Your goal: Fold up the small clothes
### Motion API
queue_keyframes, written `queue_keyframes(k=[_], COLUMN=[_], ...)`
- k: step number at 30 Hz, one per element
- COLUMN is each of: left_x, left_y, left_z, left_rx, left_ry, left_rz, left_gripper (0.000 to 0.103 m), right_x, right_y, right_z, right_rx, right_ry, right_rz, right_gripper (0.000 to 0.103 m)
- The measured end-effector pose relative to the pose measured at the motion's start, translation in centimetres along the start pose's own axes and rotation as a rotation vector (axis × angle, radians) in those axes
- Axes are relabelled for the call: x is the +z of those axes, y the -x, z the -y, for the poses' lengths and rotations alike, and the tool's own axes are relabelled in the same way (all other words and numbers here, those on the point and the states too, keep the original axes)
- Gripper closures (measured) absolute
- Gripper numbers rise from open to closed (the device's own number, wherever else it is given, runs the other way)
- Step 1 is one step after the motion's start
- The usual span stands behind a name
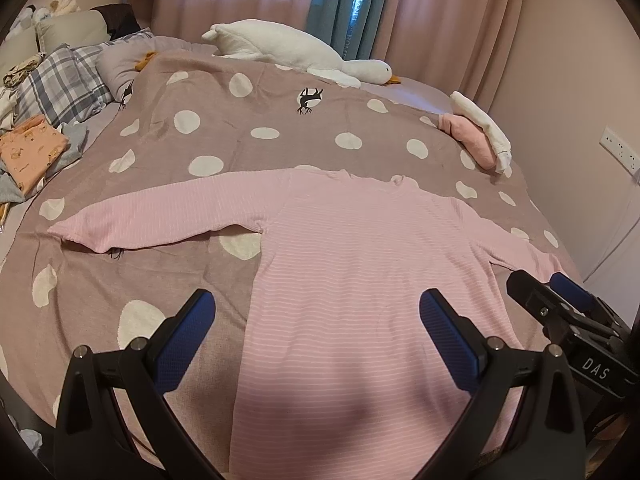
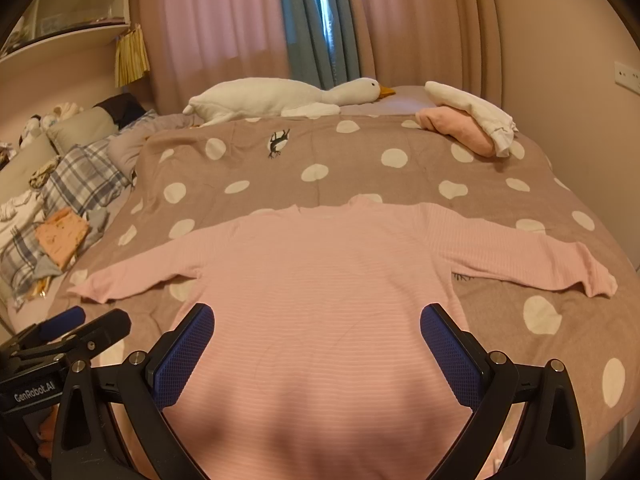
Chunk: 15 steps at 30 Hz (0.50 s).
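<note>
Shirt (image 1: 360, 280) lies flat and spread on the bed (image 1: 180, 272), collar toward the far side, both sleeves stretched outward and hem nearest the cameras. Left gripper (image 1: 316, 332) hangs over the hem's left part with its jaws wide apart and nothing between them; right gripper (image 2: 318, 352) hangs over the hem's right part, jaws likewise apart and empty. No fold looks begun, so the likely first step is to bring a sleeve (image 1: 160, 216) across the body or lift the hem toward the collar. Several things could spoil that. The knit looks thin and soft, so a pinch taken too deep may catch the blanket (image 1: 240, 120) beneath and drag it up with the cloth; a pinch too shallow may take only the top layer and let the back layer slide and bunch. If the two grippers lift at uneven heights or speeds, the fold line will probably skew and the hem land crooked. The right sleeve's cuff (image 2: 596, 280) already curls and sits close to the bed's edge, so a careless sweep could push it over the side. A folded pile (image 2: 468, 128) and a toy goose (image 2: 280, 96) lie well apart at the far side, unlikely to interfere.
</note>
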State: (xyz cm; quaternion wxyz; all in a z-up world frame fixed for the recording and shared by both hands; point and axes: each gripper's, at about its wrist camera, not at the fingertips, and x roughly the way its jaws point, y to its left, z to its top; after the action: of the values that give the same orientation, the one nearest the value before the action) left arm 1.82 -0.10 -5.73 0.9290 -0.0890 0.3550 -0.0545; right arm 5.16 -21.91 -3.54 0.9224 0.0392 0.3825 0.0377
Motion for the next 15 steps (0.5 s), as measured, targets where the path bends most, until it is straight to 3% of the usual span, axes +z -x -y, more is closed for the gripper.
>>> queue_keyframes(k=[15], left_x=[0.09], left_y=[-0.62], left_z=[-0.27], left_rx=[-0.016], left_ry=[0.011], left_rz=[-0.017], left_gripper=[0.002], right_x=[-0.17], right_y=[-0.75], right_z=[-0.26], right_rx=[0.003], right_ry=[0.004], right_rz=[-0.019], right_gripper=[0.001])
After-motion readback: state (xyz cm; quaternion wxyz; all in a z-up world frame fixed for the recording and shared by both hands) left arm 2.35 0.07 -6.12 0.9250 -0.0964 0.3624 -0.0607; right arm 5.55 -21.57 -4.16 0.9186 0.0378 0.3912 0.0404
